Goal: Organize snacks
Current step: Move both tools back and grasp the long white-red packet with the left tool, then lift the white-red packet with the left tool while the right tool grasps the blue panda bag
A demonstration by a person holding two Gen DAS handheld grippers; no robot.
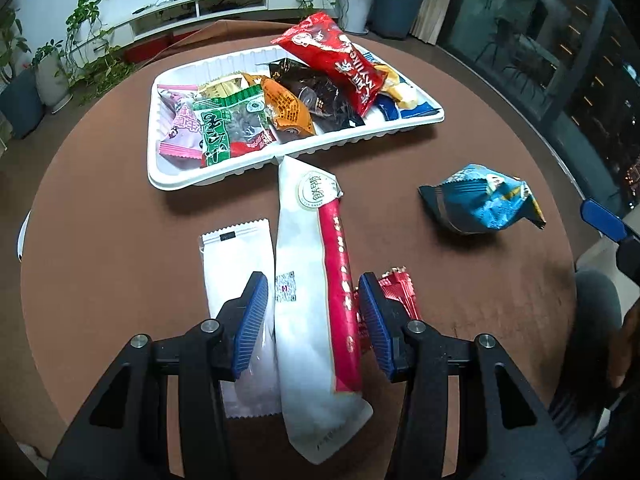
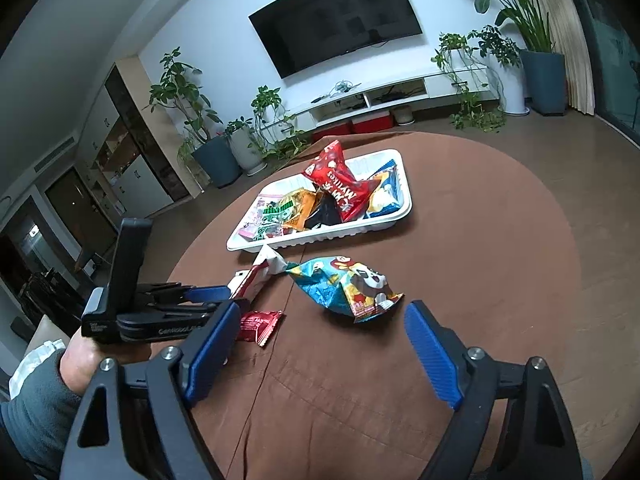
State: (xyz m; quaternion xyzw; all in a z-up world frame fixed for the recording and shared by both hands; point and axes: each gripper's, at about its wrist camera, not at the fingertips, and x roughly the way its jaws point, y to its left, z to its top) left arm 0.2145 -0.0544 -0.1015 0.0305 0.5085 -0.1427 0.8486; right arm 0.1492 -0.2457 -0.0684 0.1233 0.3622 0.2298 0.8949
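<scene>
Fingers (image 1: 252,320) flank the long white packet (image 1: 308,280), pointing trayward (image 1: 224,172).

A home living room is shown: a wall-mounted television (image 2: 336,16) is seen above a low white media console (image 2: 384,98), flanked by potted plants (image 2: 200,120), behind a round brown-covered table (image 2: 480,240).

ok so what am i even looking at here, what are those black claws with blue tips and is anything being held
Those are two hand-held grippers, each carrying a camera that looks along its fingers; no robot. One picture is from the left gripper, the other from the right gripper. On the round brown table sits a white plastic tray full of snack packets. The left gripper's blue pads straddle a long white-and-red packet, seemingly not yet pressing. The right gripper is open, empty, facing a crumpled blue cartoon bag.
</scene>
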